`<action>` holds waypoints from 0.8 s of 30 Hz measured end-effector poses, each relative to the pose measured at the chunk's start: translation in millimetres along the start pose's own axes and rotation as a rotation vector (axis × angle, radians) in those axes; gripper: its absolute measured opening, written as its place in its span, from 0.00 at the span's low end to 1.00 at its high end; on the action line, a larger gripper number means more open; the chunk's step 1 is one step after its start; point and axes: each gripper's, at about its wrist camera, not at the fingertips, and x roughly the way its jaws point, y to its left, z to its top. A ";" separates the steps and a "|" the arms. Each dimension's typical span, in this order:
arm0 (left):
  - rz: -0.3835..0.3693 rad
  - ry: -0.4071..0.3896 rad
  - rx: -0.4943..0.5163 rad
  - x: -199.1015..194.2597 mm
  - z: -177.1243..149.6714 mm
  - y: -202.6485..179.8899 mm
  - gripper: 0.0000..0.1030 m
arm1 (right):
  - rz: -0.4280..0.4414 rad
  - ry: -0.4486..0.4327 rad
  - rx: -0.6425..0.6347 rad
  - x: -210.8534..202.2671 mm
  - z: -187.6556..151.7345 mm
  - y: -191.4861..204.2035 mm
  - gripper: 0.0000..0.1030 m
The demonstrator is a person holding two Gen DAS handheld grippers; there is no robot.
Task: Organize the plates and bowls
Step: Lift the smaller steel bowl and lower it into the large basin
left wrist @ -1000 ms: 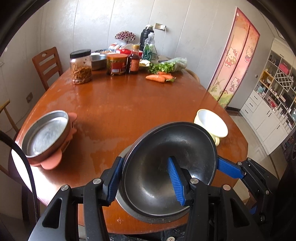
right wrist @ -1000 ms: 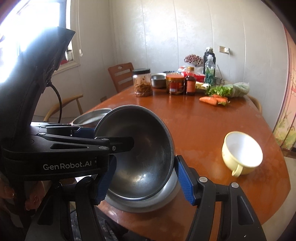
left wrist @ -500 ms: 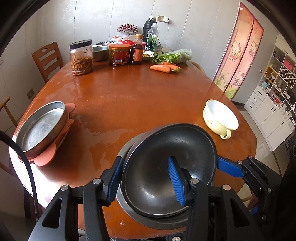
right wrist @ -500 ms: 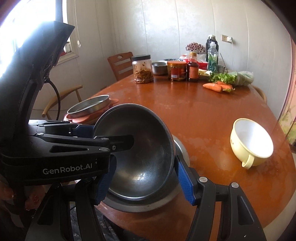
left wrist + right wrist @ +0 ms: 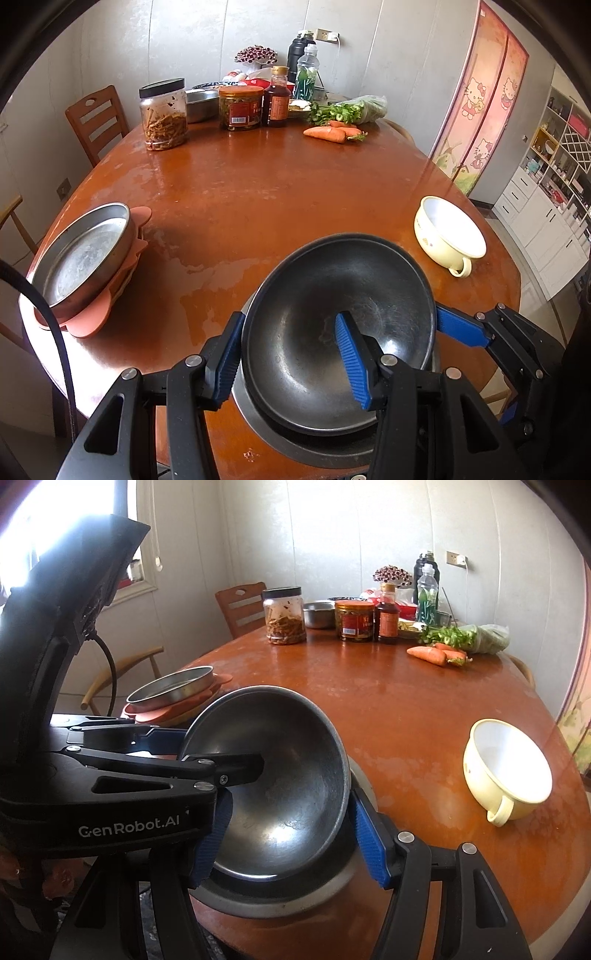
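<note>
Bowls sit stacked at the near edge of the round wooden table (image 5: pixel 258 206): a dark metal bowl (image 5: pixel 332 325) tilts inside a wider steel bowl (image 5: pixel 317 448) that rests on the tabletop. The left gripper (image 5: pixel 290 360) pinches the dark bowl's near-left rim, one blue pad outside the wall and the other inside the basin. The right gripper (image 5: pixel 291 834) straddles the same bowl from the other side; its blue pads lie against the bowl's outer wall and rim, though whether they press cannot be told. In the right wrist view the left gripper's black body crosses the foreground, its inner finger reaching into the bowl.

To the right, well apart from the stack, stands a cream enamel cup (image 5: pixel 448 236) with its handle toward the table edge. At the left edge a shallow steel pan (image 5: pixel 85 254) lies on salmon-coloured plates (image 5: pixel 92 321). Jars, bottles, greens and carrots (image 5: pixel 330 133) crowd the far side, with a wooden chair (image 5: pixel 98 118) behind.
</note>
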 end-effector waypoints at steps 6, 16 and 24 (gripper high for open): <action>0.002 0.005 -0.019 0.7 0.1 4.7 0.48 | 0.016 0.001 0.012 2.2 0.8 -6.0 0.65; -0.028 0.012 -0.015 -2.2 -4.8 1.5 0.48 | 0.009 -0.005 0.028 1.2 1.8 -15.7 0.66; -0.047 0.022 -0.019 -9.2 -9.9 0.7 0.49 | -0.013 -0.014 0.036 -4.6 0.0 -22.6 0.66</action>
